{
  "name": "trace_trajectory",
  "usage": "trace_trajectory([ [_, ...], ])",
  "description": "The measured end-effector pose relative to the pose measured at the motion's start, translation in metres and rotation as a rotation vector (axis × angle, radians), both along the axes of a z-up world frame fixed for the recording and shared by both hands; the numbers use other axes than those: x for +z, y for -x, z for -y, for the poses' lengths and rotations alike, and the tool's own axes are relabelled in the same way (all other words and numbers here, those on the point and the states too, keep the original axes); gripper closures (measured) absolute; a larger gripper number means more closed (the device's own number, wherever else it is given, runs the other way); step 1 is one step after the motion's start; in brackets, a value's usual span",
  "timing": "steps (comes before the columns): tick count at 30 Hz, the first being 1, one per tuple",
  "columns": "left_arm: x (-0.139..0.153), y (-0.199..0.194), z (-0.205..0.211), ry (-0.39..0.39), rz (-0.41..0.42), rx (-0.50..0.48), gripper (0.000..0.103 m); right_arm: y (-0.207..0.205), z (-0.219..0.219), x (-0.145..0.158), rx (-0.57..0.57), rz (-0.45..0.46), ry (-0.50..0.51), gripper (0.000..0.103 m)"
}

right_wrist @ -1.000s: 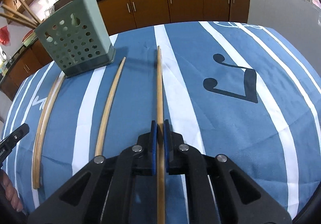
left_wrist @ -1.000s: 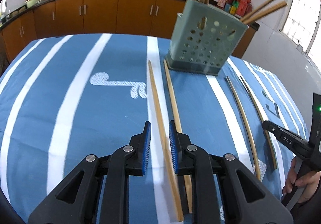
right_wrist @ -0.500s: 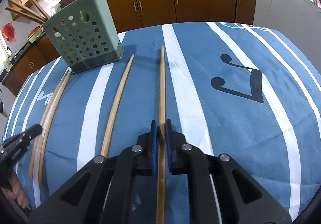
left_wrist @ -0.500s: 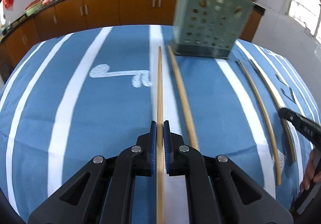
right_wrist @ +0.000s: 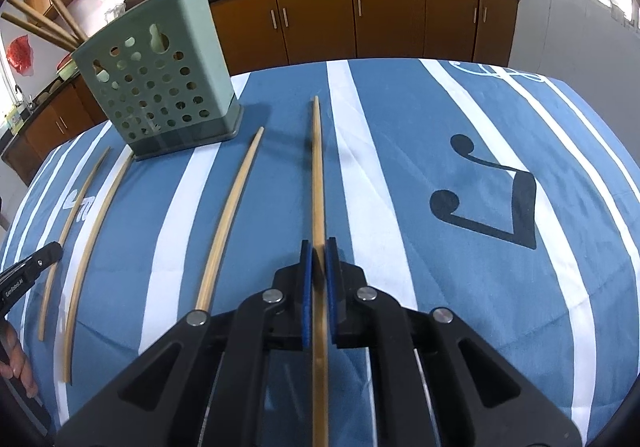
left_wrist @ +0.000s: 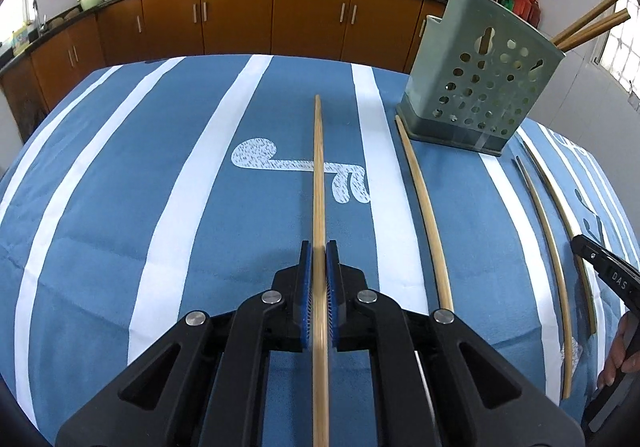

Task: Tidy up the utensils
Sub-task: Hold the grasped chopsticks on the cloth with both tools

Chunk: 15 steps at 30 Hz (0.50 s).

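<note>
My left gripper [left_wrist: 319, 253] is shut on a wooden chopstick [left_wrist: 318, 175] that points forward over the blue striped cloth. My right gripper [right_wrist: 319, 251] is shut on another chopstick [right_wrist: 317, 175], also pointing forward. A green perforated utensil holder [left_wrist: 478, 83] stands at the far right in the left wrist view and at the far left in the right wrist view [right_wrist: 160, 87]; several chopsticks stick out of it. Loose chopsticks lie on the cloth: one [left_wrist: 424, 215] right of my left gripper and two more [left_wrist: 548, 247] further right.
The table is covered by a blue cloth with white stripes [left_wrist: 160, 207]. Brown kitchen cabinets [left_wrist: 240, 19] run behind it, with woks on the counter. The other gripper's tip shows at the right edge [left_wrist: 604, 267] and at the left edge [right_wrist: 28, 271].
My left gripper closed on a chopstick and lifted it, shifting left of the holder. My right gripper kept its chopstick and rose slightly.
</note>
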<state>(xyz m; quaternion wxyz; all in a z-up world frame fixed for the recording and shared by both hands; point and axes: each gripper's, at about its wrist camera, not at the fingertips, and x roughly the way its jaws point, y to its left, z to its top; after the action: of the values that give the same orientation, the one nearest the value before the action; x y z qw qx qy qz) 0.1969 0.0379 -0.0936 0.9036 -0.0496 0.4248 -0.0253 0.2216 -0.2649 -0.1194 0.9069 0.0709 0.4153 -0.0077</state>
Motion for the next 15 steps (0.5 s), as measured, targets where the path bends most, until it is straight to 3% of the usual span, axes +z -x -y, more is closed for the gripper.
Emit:
trace_trajectory([
  [15, 0.0001, 0.0003, -0.0004, -0.003, -0.002, 0.001, 0.095, 0.0001, -0.0007, 0.0002, -0.005, 0.0, -0.002, 0.095],
])
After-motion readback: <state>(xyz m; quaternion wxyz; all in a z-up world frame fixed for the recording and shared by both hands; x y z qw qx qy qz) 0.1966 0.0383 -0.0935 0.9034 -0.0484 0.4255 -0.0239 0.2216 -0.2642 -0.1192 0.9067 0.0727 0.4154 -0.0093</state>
